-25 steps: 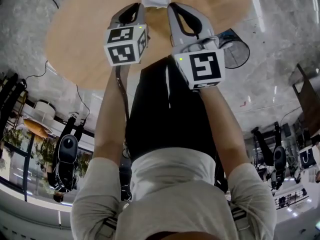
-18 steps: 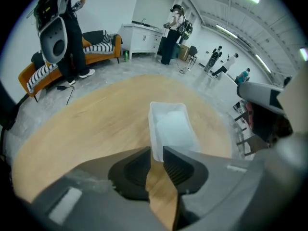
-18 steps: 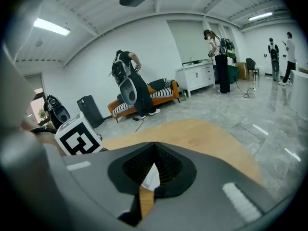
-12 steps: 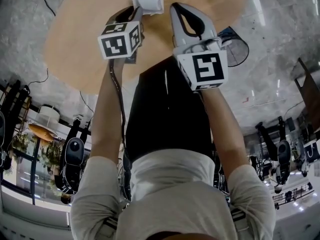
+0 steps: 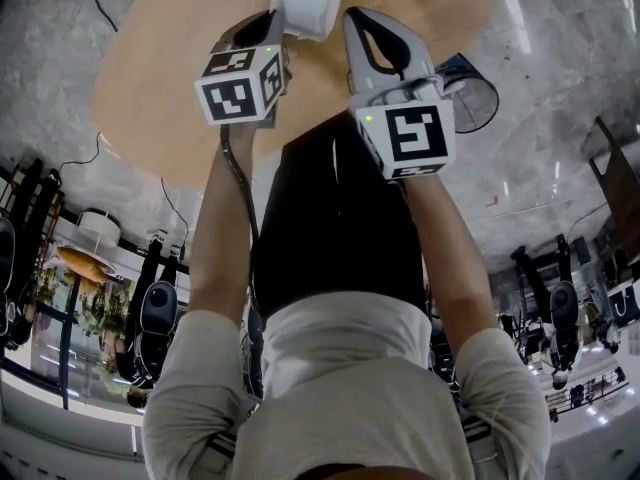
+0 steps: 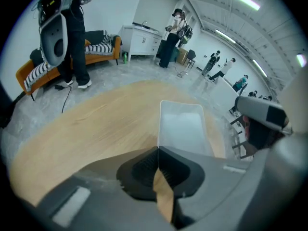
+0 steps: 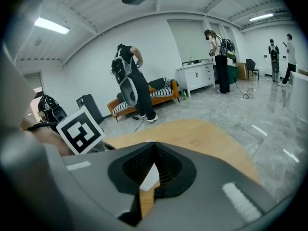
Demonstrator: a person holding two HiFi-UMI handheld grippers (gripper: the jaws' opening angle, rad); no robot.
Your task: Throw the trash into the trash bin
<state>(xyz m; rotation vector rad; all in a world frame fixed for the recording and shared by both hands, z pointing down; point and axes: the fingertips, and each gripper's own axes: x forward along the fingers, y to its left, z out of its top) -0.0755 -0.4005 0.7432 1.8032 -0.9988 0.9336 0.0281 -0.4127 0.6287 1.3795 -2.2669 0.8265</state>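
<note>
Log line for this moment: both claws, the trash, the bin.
left claw: shut on tray rim | right claw: shut, empty | bin: on floor beside table, tray not in it

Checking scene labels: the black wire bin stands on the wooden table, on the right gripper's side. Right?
Not quite. The head view shows the black wire bin on the grey floor, off the wooden table, on the right gripper's side.

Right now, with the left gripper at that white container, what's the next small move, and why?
Probably lift the white container off the table and start swinging it right. The left gripper looks shut on its near rim, and the wire trash bin stands on the floor beyond the table's right edge.
</note>
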